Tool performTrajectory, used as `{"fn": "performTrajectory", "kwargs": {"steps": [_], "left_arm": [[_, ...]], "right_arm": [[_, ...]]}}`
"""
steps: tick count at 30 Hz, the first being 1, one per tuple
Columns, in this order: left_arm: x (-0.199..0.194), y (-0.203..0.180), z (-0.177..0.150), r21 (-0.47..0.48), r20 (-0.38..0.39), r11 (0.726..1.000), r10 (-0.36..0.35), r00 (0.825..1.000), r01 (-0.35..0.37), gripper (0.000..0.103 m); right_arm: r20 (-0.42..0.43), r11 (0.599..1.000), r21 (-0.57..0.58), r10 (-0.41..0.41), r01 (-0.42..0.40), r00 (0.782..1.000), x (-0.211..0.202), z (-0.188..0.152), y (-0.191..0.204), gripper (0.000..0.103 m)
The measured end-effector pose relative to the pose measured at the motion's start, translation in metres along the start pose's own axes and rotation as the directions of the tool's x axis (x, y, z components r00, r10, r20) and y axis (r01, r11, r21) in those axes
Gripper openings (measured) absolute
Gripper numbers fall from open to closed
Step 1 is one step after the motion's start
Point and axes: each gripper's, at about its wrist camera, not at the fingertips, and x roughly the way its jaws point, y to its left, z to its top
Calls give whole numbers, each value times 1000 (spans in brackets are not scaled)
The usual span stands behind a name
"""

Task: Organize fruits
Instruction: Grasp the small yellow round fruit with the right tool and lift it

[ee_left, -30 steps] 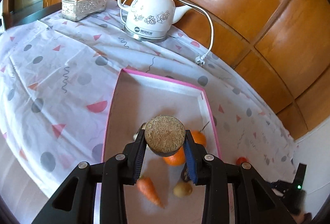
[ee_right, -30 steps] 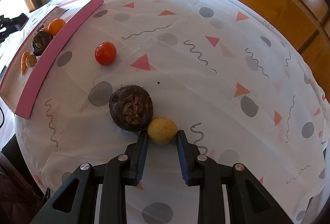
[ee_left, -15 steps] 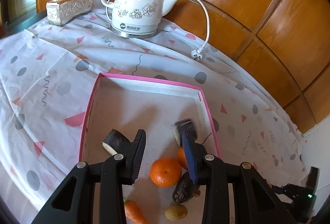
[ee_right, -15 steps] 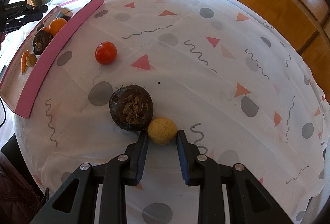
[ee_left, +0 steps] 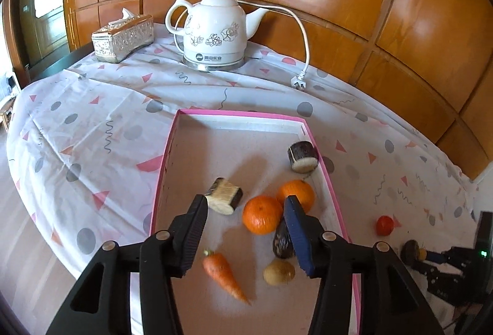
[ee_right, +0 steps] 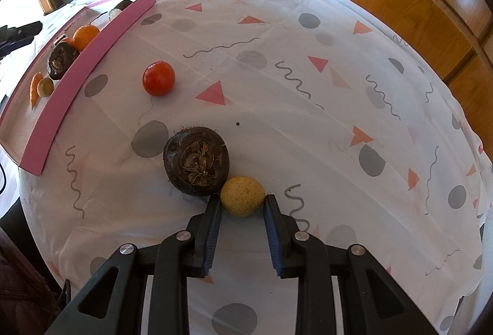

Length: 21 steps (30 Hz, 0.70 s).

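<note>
Wood-panelled home: kettle point(ee_left: 215, 30), tablecloth point(ee_left: 92, 125)

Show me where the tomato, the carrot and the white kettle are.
tomato point(ee_right: 158, 78), right wrist view, middle of its red skin.
carrot point(ee_left: 224, 275), left wrist view, middle of its orange body.
white kettle point(ee_left: 214, 33), left wrist view, its flowered belly.

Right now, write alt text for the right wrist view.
The open right gripper brackets a small yellow ball-shaped fruit lying against a dark hairy root on a patterned tablecloth. A red tomato lies beyond, near a pink tray holding produce.
</note>
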Motion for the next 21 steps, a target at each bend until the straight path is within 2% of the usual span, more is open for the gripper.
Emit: {"fn": "performTrajectory", "kwargs": {"steps": [11, 21], "left_arm": [[-15, -9, -18, 41, 5, 999, -9, 1000, 9, 56], [-22, -6, -23, 37, 11, 999, -24, 1000, 24, 58]], "right_arm": [[11, 999, -17, -27, 27, 1000, 0, -4, 8, 28], [-3, 996, -20, -84, 84, 996, -1, -3, 24, 28]]}}
